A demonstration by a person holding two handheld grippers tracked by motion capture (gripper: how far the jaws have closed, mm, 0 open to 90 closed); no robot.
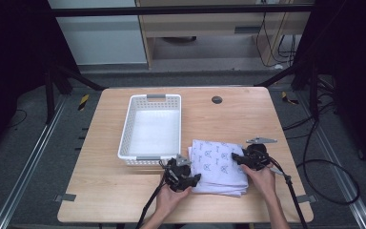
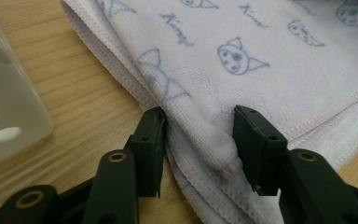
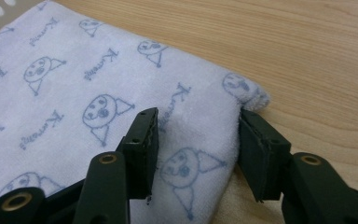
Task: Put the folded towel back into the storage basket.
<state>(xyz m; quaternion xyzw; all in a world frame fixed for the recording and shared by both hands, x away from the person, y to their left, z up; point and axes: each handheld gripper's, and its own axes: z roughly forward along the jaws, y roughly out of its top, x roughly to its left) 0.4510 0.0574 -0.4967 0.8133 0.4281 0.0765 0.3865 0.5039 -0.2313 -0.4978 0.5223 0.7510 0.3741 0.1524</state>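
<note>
Clenched on cloth, both claws: left gripper (image 2: 198, 135) pinching up a soft ridge of the folded towel (image 2: 261, 70) at its stitched, layered edge, pads pressed into either side of the bulge. Same for the right gripper (image 3: 196, 140), closed across a rounded corner of the towel (image 3: 74, 93), one pad bearing on the printed top, the other against the folded side.

Seen from above: left gripper (image 1: 198, 179) at the towel's near left corner, right gripper (image 1: 236, 157) at its far right side, a hand behind each. Towel (image 1: 217, 164) lying flat on the wooden table (image 1: 124, 191), right of the middle and near the front edge, just beside the near right corner of the white perforated basket (image 1: 125, 129).

Likely handling: light, limp, several loose layers, nothing fragile. Prone to sagging in the middle and fanning open if caught by the top layer alone. Best taken deep, through all layers, at two opposite corners or along the folded edge, then kept taut between the claws.

Room for moving: basket wall (image 2: 9, 107) close on the left claw's side, so little slack there before a bump. Bare wood to the right and at the far right corner, apart from a small dark round cap (image 1: 217, 99) near the back edge. Front edge close; dragging toward it risks a corner hanging over.
</note>
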